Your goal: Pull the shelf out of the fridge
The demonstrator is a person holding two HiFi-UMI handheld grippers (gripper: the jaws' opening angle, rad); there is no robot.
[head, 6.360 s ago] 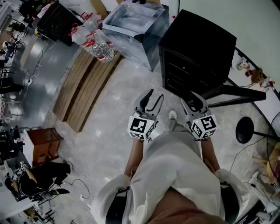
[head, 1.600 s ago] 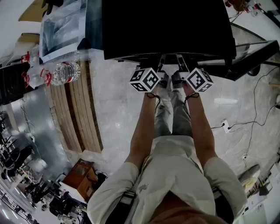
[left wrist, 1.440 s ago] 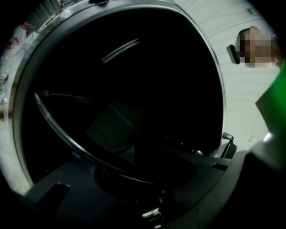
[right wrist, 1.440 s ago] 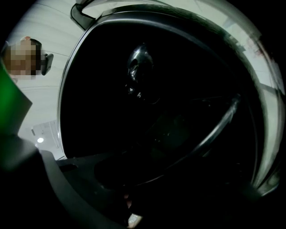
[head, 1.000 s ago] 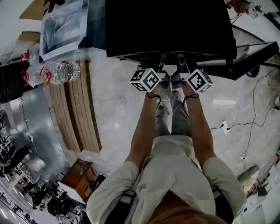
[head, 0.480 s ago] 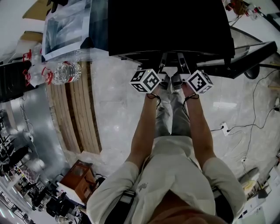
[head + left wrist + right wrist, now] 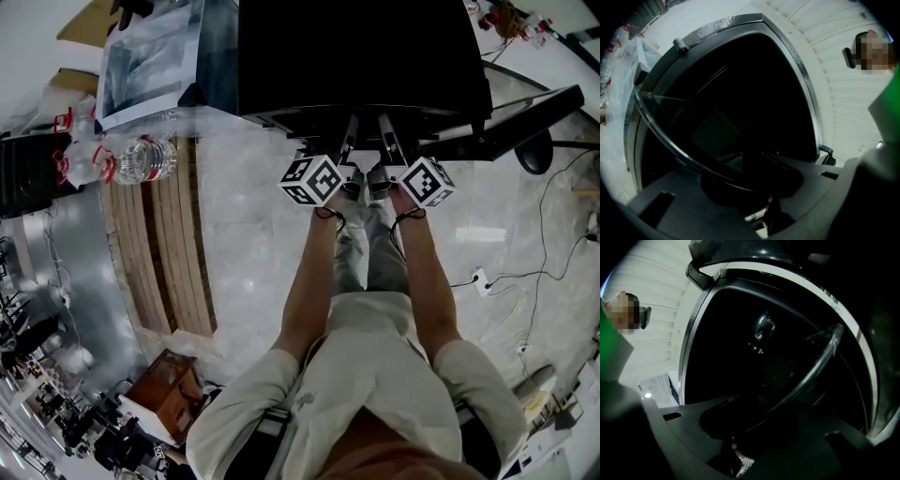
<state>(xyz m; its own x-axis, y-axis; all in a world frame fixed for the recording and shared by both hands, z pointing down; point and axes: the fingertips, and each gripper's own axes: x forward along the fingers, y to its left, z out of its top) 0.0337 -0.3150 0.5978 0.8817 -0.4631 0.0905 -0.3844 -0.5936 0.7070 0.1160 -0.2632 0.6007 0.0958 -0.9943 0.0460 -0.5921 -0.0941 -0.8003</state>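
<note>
L of the fridge (image 7: 356, 56): 1 shrink-wrapped pack of water bottles (image 7: 141, 159) on the floor, can't count the bottles. Just behind it is 1 clear-wrapped box (image 7: 150, 56), right beside the fridge's L wall. 1 stack of wooden planks (image 7: 164, 244) runs away from the fridge front toward me.

At the fridge mouth, L of centre: my left tool (image 7: 349, 131) reaches level into the opening. In the left gripper view its jaws are pinched on the front rim of the shelf (image 7: 663, 136), w/ no gap showing either side of the rim.

Shelf: 1 only, a glass pane in a rim, lying flat and inside the fridge, front edge at the mouth. Long axis runs across the opening, L wall to R wall. The front rim faces me, the back edge points into the dark interior.

R of centre: right tool (image 7: 384, 131), also level and parallel to the L one, the 2 close together. In the right gripper view it's likewise clamped on that front rim, where the shelf (image 7: 820, 357) sweeps into the jaws.

R of the fridge: 1 door (image 7: 525, 112), swung open.

Totals: 2 tools, 1 shelf, 1 fridge.
</note>
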